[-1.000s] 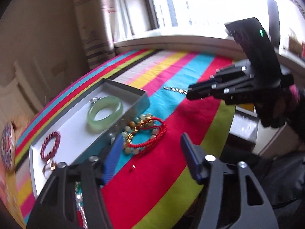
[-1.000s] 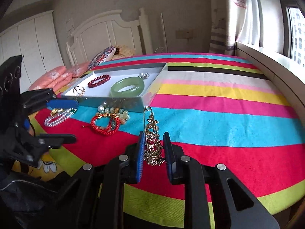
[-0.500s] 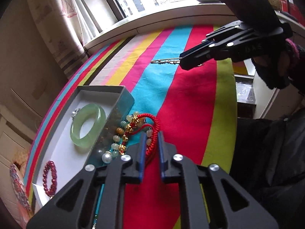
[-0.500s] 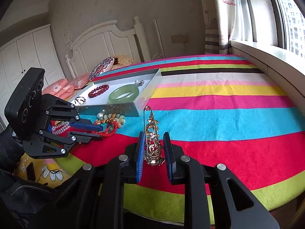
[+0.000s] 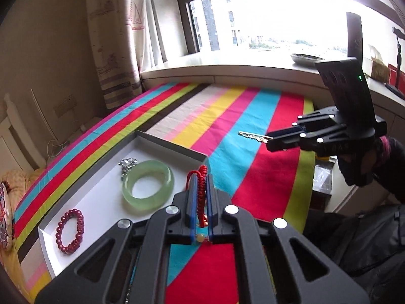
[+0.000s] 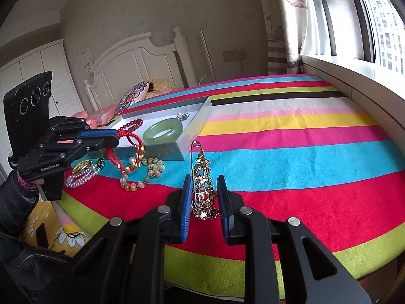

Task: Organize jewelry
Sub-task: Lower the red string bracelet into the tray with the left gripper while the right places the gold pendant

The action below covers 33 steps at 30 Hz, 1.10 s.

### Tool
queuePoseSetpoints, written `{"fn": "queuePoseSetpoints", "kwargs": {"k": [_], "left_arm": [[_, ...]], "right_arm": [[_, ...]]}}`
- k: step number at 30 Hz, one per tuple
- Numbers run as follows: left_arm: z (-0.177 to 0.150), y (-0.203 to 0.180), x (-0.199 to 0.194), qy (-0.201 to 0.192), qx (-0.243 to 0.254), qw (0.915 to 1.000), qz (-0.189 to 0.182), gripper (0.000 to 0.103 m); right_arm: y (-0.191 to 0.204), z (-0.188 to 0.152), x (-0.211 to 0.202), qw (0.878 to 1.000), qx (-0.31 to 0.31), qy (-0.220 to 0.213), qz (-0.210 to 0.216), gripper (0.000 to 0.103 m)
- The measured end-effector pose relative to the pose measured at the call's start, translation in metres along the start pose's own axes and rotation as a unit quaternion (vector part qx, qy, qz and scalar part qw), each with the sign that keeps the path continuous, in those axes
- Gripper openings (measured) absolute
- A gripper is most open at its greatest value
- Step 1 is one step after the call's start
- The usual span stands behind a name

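Currently the left gripper (image 5: 200,185), low in the centre of its own view, is clenched on a red cord bracelet (image 5: 201,190), the cord standing up between its blue pads and a pale bead showing below them. From the right wrist view the same gripper (image 6: 115,139) sits at the left of the frame, and the bracelet (image 6: 126,152) dangles from its tips above the striped bedspread (image 6: 291,152), just in front of the near wall of the white tray (image 6: 162,150).

Inside the tray (image 5: 101,185), left of centre in the left wrist view, lie a green bangle (image 5: 148,186), a dark red bead bracelet (image 5: 71,231) and a small silver piece (image 5: 127,163) touching the bangle's far edge.

Meanwhile the right gripper (image 6: 202,197), at bottom centre of its view, grasps a gold brooch pin (image 6: 202,185) upright between its pads. At left, a pearl strand (image 6: 79,178) and a pale bead bracelet (image 6: 141,174) rest on the bedspread near the tray.
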<state>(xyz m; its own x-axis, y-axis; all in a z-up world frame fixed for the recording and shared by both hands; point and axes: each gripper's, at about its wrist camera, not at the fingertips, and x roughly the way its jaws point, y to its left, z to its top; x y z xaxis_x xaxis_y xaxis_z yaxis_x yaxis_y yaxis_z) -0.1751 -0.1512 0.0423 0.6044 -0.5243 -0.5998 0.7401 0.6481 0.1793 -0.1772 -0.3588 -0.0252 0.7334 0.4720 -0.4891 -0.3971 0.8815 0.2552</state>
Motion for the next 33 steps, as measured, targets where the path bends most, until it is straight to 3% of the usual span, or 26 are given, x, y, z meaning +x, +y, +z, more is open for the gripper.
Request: {"fn": "queuePoseSetpoints", "kwargs": {"k": [6, 14, 25, 33], "left_arm": [[0.007, 0.009, -0.013, -0.013, -0.006, 0.9992, 0.038, 0.006], [0.005, 0.049, -0.025, -0.022, -0.061, 0.9938, 0.09, 0.006], [-0.013, 0.121, -0.003, 0.006, -0.177, 0.9764, 0.124, 0.006], [-0.018, 0.127, -0.001, 0.01, -0.196, 0.9718, 0.13, 0.006]], "right_arm": [[0.012, 0.013, 0.002, 1.0, -0.013, -0.004, 0.0, 0.021], [0.046, 0.043, 0.024, 0.999, -0.047, 0.004, 0.003, 0.021], [0.113, 0.109, 0.128, 0.994, -0.092, 0.065, -0.011, 0.021], [0.132, 0.14, 0.181, 0.988, -0.107, 0.104, -0.027, 0.021]]}}
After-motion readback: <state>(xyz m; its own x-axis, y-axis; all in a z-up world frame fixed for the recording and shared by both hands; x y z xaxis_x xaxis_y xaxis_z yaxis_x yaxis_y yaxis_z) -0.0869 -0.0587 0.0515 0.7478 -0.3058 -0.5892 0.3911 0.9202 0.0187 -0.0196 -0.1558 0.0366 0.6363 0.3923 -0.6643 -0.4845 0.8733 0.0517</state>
